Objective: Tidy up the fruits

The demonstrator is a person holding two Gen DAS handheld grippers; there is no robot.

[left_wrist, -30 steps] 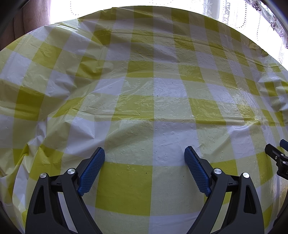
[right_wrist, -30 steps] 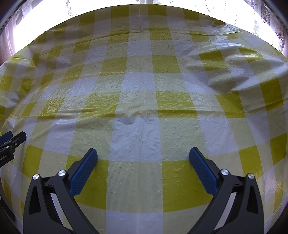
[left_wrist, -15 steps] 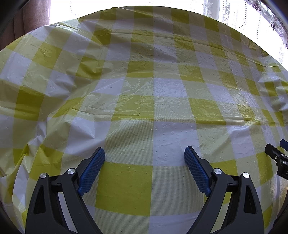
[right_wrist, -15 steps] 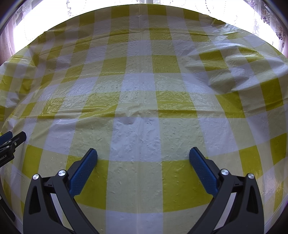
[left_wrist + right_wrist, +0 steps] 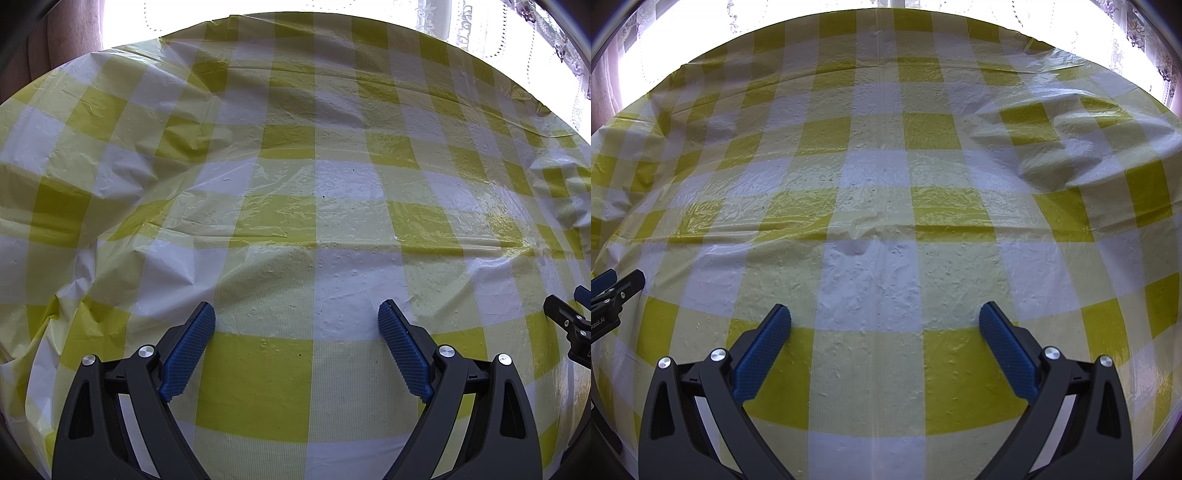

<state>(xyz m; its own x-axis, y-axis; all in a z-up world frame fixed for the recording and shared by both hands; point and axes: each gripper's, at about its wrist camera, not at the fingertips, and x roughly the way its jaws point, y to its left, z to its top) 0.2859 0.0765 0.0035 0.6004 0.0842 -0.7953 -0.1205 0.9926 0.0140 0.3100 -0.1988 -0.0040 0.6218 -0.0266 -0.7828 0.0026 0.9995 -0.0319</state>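
Overhead, both claws gape wide above a wrinkled yellow-checked tablecloth [image 5: 295,206]; bright curtained windows [image 5: 960,7] glare behind.

Both wrist views look steeply down, close over the checked surface [image 5: 314,192] toward a bright window. Shared: surface middle; left tongs [image 5: 613,291] enter right view's left edge, right tongs [image 5: 569,325] left view's right edge.
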